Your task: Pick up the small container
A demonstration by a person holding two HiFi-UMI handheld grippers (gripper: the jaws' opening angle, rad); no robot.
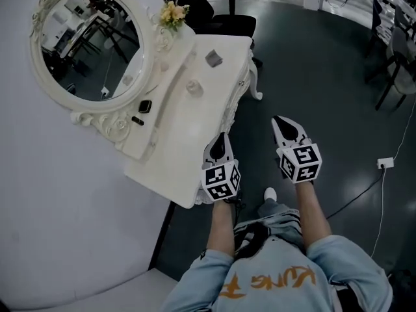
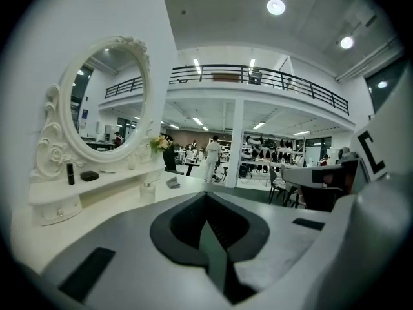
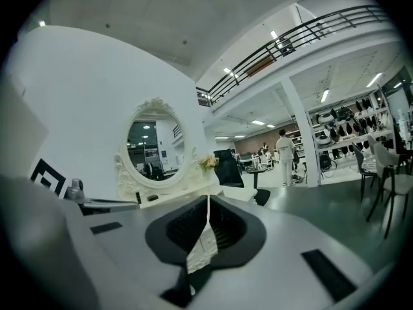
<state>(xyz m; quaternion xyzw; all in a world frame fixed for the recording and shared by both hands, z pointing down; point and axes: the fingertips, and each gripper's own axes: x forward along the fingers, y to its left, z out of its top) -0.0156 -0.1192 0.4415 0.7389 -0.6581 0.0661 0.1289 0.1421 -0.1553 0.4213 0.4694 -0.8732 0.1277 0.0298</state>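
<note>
An oval mirror [image 1: 91,44] in a white carved frame is seen at the far left, leaning over the white worktop [image 1: 175,148]. On the narrow shelf under it, a small black case [image 1: 145,106] and a dark tube [image 1: 137,120] are set near each other. A bunch of pale flowers [image 1: 173,13] is placed at the frame's upper right. The small container [image 1: 193,87], clear and upright, stands alone on the middle of the worktop, well apart from both claws. A grey object [image 1: 214,58] lies beyond it, toward the far end.

The left claw [image 1: 220,142] is held above the worktop's near right edge. Its jaws are pressed fully together and nothing is gripped between them. The right claw [image 1: 284,125] is held beside the worktop, over the dark floor [image 1: 325,96]. Its jaws are likewise closed at the tips and nothing is held. A black chair [image 1: 227,19] is seen past the worktop's far end.
</note>
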